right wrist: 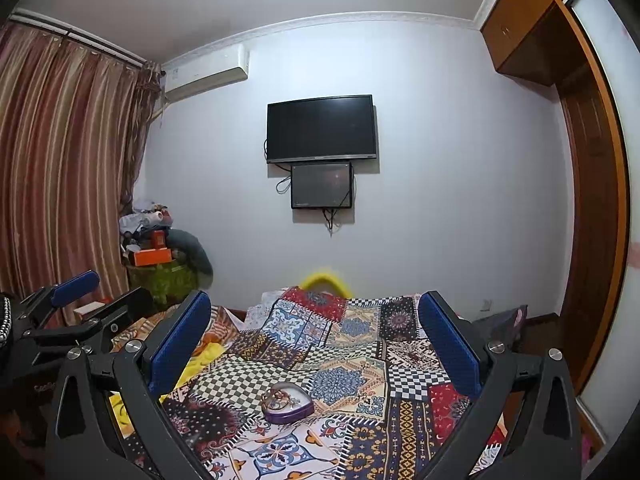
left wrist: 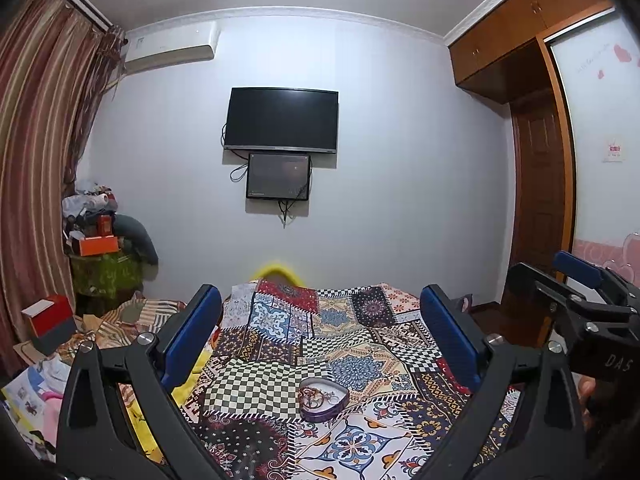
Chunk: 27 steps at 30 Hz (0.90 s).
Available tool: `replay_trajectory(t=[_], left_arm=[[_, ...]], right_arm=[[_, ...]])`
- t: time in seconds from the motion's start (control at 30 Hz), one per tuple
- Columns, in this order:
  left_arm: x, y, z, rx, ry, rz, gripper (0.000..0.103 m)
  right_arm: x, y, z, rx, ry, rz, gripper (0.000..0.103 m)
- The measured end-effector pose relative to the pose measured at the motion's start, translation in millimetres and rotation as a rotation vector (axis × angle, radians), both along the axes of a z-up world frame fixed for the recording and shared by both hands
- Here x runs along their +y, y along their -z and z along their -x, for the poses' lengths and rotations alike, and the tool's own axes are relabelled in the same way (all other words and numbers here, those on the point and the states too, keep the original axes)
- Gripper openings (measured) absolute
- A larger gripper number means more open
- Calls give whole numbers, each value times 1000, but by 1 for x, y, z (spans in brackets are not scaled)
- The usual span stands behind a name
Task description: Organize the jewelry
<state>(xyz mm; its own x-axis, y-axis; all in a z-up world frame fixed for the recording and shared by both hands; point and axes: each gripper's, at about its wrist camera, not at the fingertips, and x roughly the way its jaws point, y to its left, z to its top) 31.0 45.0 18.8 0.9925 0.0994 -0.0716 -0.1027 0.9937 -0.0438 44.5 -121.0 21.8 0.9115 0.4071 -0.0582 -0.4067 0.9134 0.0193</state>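
A purple heart-shaped tin (left wrist: 323, 399) lies open on the patchwork bedspread (left wrist: 360, 344), with a tangle of jewelry (left wrist: 316, 394) inside it. It also shows in the right wrist view (right wrist: 287, 402), with the jewelry (right wrist: 280, 394). My left gripper (left wrist: 320, 332) is open and empty, held above and short of the tin. My right gripper (right wrist: 316, 340) is open and empty, likewise short of the tin. The right gripper shows at the right edge of the left wrist view (left wrist: 576, 292), and the left gripper shows at the left edge of the right wrist view (right wrist: 76, 300).
The bed runs to a white wall with a television (left wrist: 281, 120) and a smaller screen (left wrist: 279, 176). A cluttered stand (left wrist: 106, 256) and curtains (left wrist: 36, 160) are on the left. A red box (left wrist: 50, 322) sits at the bed's left. A wooden wardrobe (left wrist: 536, 184) stands on the right.
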Motion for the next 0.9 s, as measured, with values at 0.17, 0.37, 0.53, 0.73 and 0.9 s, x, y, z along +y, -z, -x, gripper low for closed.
replay_trajectory(t=[0.17, 0.37, 0.53, 0.73, 0.9], left_arm=[[3, 3, -1, 9, -1, 15, 100], [5, 7, 0, 19, -4, 19, 100], [5, 6, -3, 28, 3, 22, 100], [7, 6, -5, 38, 10, 30, 100], [7, 7, -8, 47, 14, 33, 100]], right_arm=[[0, 1, 3, 5, -4, 6, 103], [2, 3, 5, 13, -9, 20, 103], [0, 2, 5, 16, -12, 21, 103], [-3, 0, 6, 18, -10, 11, 103], [-3, -1, 6, 23, -8, 9, 103]])
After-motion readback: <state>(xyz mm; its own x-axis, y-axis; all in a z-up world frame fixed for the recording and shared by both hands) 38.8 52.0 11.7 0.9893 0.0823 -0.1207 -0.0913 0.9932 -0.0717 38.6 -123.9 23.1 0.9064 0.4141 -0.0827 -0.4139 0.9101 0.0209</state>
